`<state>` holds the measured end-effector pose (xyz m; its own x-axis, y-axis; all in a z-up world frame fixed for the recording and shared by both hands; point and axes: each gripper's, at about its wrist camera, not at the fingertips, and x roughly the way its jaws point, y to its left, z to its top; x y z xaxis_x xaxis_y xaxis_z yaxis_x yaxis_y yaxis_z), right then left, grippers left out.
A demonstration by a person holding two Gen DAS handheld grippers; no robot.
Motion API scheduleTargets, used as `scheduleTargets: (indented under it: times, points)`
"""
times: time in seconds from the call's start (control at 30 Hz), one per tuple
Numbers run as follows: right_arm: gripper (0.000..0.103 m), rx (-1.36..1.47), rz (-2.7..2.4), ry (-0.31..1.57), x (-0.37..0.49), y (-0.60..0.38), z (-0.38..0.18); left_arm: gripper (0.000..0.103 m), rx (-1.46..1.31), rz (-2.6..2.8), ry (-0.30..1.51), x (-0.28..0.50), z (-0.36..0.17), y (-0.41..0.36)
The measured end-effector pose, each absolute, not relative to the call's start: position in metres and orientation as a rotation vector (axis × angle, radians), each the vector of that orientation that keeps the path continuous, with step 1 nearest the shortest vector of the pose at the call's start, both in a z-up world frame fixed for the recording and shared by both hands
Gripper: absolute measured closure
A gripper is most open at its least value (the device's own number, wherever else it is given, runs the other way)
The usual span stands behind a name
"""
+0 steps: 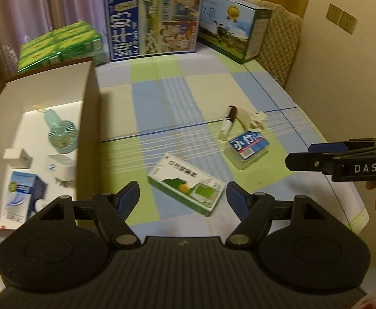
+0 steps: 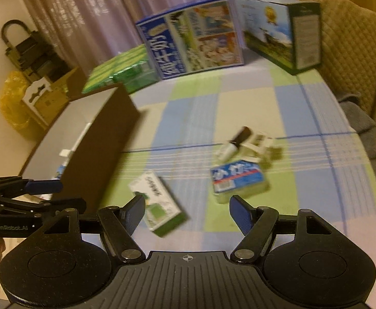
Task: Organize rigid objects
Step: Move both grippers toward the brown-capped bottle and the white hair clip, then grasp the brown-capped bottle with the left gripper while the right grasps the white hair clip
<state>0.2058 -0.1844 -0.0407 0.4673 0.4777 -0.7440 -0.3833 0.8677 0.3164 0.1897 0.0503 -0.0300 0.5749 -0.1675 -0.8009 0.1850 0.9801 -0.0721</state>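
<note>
The checked tablecloth (image 1: pixel 162 97) lies bare between the brown box wall (image 1: pixel 88 128) on the left and the loose items on the right. The green-and-white carton (image 1: pixel 186 184) lies flat in the near centre. Upright milk cartons (image 1: pixel 153 23) close the far edge.

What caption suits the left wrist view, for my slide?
Open left gripper above green medicine box, beside storage box.

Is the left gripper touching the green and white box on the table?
Apart. The left wrist view shows the left gripper open, with tablecloth visible between each fingertip and the green and white box.
</note>
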Motion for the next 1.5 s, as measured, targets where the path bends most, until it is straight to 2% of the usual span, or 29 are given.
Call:
scheduleTargets:
  times: [0.3, 0.77, 1.5]
  points:
    - [0.034, 0.111, 0.454, 0.978, 0.228, -0.213, -0.052, 0.032, 0.045, -0.206, 0.959, 0.216, -0.046, 0.017]
    - [0.034, 0.068, 0.396, 0.968, 0.277, -0.206, -0.078, 0.033, 0.111, -0.259, 0.986, 0.282, -0.075, -0.021]
    - [0.034, 0.014, 0.397, 0.996, 0.339, -0.175, -0.122, 0.034, 0.151, -0.269, 1.062, 0.348, -0.118, -0.023]
